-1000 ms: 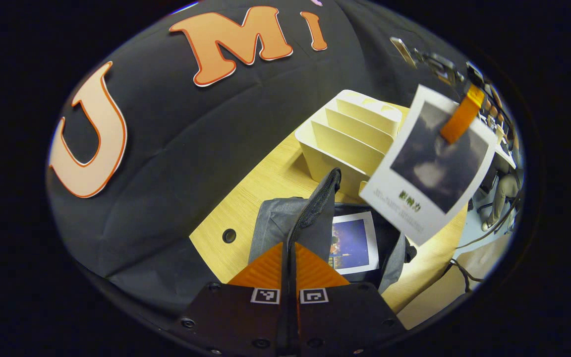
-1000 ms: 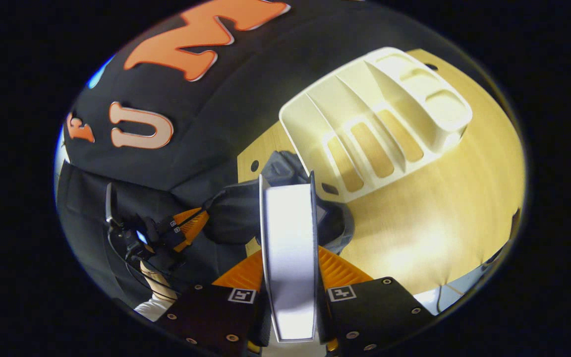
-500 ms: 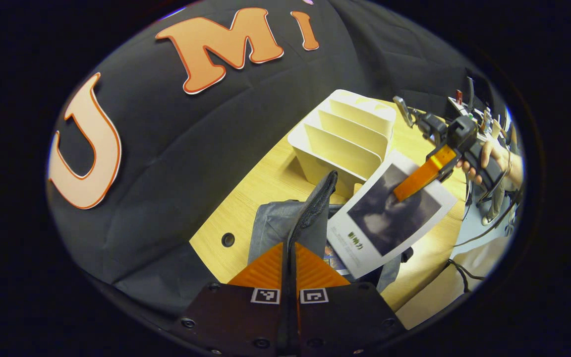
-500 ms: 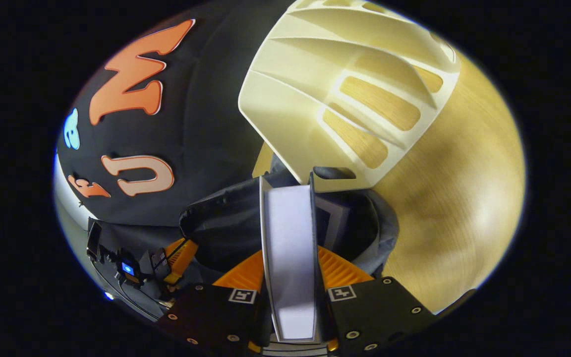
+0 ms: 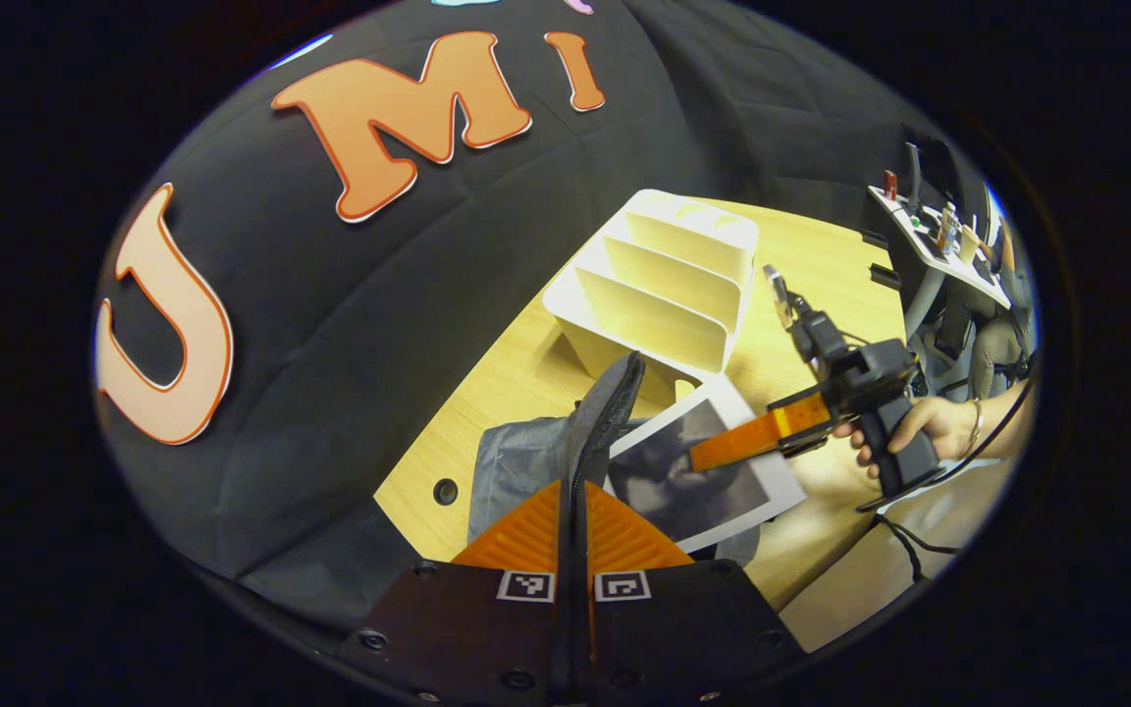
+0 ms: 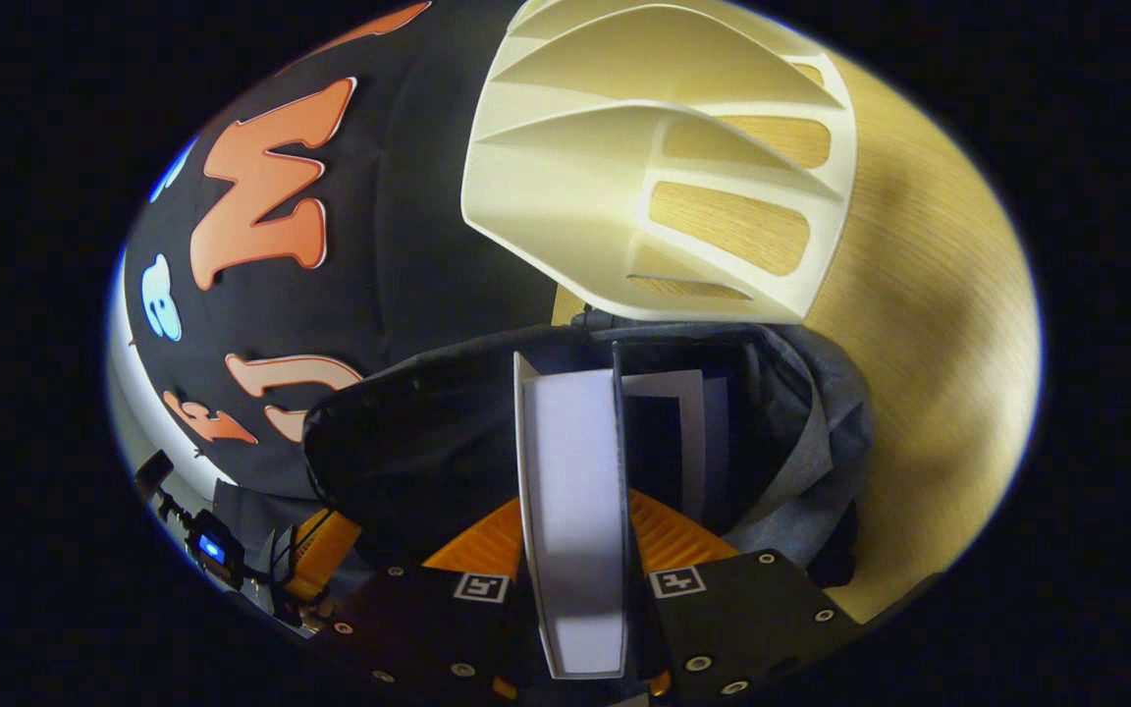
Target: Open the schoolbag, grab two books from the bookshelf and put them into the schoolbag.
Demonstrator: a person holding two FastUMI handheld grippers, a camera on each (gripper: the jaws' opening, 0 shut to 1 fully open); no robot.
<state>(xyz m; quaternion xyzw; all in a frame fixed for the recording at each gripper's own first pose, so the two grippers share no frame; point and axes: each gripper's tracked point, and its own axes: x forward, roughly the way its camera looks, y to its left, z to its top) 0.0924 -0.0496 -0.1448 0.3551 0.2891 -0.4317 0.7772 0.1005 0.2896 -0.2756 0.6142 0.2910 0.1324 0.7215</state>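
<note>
Left hand-held gripper [image 5: 573, 511], in the left gripper view: fingers pressed together on the raised edge of the grey schoolbag [image 5: 516, 466], holding the flap upright and the mouth agape. Schoolbag resting on the pale wooden counter [image 5: 507, 363], near its edge and just in front of the cream bookshelf [image 5: 659, 285], a slotted file rack with bare dividers.

Right hand-held gripper [image 5: 723, 454], seen farther off in the same view and held by a person's hand [image 5: 909, 424]: clenched on a white-bordered book [image 5: 698, 471] with a dark cover picture, one finger lying across the cover. Book tilted, lower part over the open mouth of the schoolbag, upper corner just beside the foot of the bookshelf.

Right gripper view: right hand-held gripper [image 6: 573, 550] grasping the same book [image 6: 570, 491] edge-on between its two fingers, pale page edge toward the camera. Beyond it, dark interior of the schoolbag [image 6: 801, 442], grey rim curving round on the right. Inside, just right of the held book, a second book [image 6: 678, 432] with a white border, standing in the bag. Bookshelf [image 6: 644, 147] directly above the bag's far rim; touching or merely close cannot be told. Counter [image 6: 919, 324] to the right. Left hand-held gripper [image 6: 315, 550] at lower left, at the bag's edge.
</note>
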